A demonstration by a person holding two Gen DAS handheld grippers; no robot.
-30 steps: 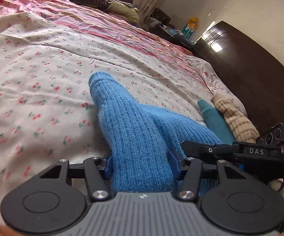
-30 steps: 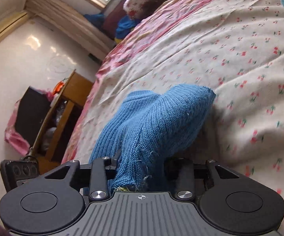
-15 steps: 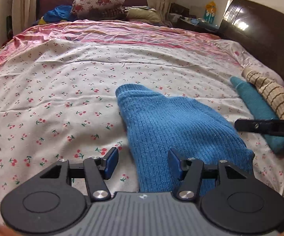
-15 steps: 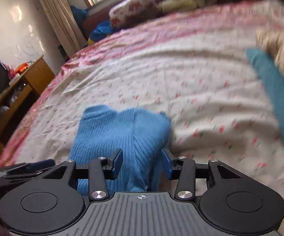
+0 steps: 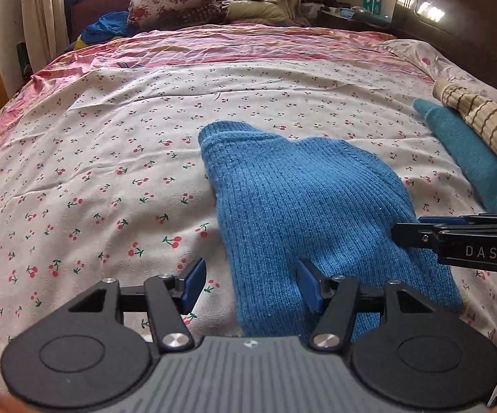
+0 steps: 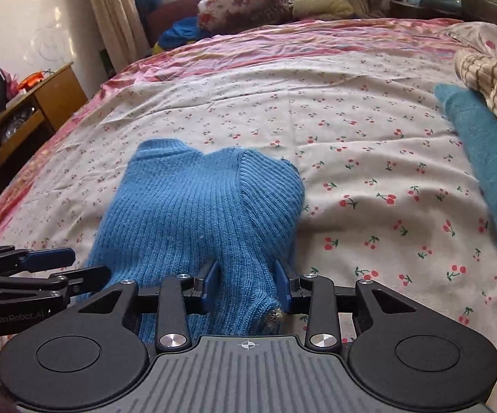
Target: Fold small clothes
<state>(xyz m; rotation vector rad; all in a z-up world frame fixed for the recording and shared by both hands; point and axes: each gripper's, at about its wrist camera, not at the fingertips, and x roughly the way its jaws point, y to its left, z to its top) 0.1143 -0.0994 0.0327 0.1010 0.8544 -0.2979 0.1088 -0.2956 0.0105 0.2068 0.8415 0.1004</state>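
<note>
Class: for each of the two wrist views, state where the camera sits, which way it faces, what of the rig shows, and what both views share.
Left wrist: sits on the left gripper, facing up the cherry-print bedsheet toward the window; jaws open astride the blue ribbed knit garment; right gripper enters at right.
Right wrist: sits on the right gripper, facing likewise; jaws close against the garment's near edge; left gripper enters at left.
Shared: garment, sheet, teal fleece piece, beige striped knit.

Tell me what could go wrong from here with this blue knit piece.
Right gripper sits around a bunched end of the blue knit garment; pulling back could drag the fold open. Left gripper is open, one finger resting on the knit, and might snag it. The teal garment lies close by.
</note>
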